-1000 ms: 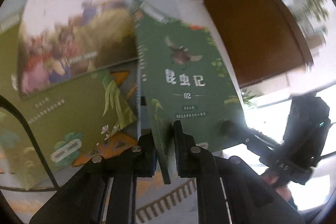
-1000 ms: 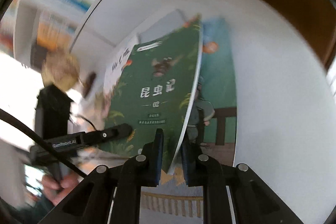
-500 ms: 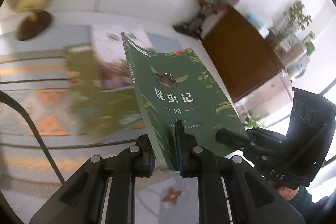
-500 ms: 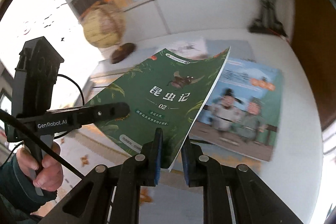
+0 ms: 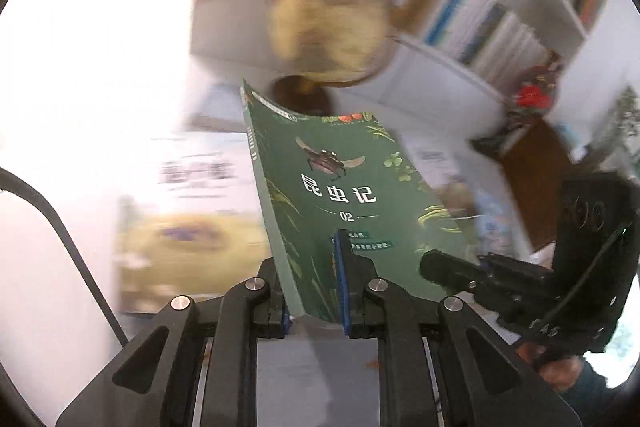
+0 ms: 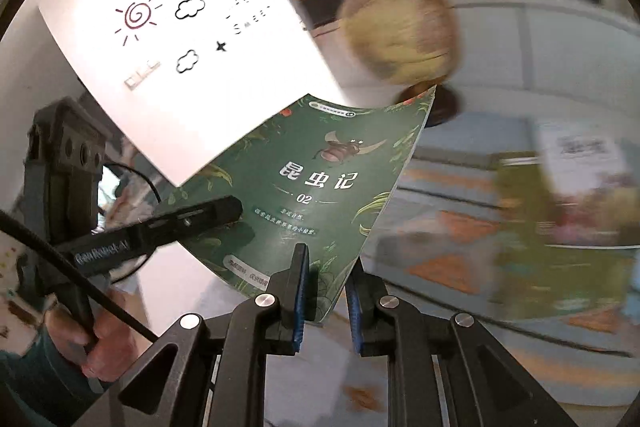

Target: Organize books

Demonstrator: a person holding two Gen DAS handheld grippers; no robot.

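A green book (image 5: 340, 195) with a beetle on its cover is held up in the air by both grippers. My left gripper (image 5: 314, 291) is shut on its lower edge near the spine. My right gripper (image 6: 326, 291) is shut on the lower edge near the open side of the green book (image 6: 320, 183). The right gripper also shows in the left wrist view (image 5: 480, 279), and the left gripper in the right wrist view (image 6: 200, 215). Other books (image 5: 188, 223) lie blurred on the table below, and also show in the right wrist view (image 6: 560, 219).
A globe (image 5: 332, 31) on a dark base stands behind the book; it also shows in the right wrist view (image 6: 400, 31). White shelves full of books (image 5: 500, 7) line the back wall. A brown cabinet (image 5: 532, 179) is at the right. A bright window with drawings (image 6: 192, 27) is at the left.
Both grippers have lifted the green book up off the table and swung it left, towards the globe and the bookshelf. Both grips on the book are unchanged.
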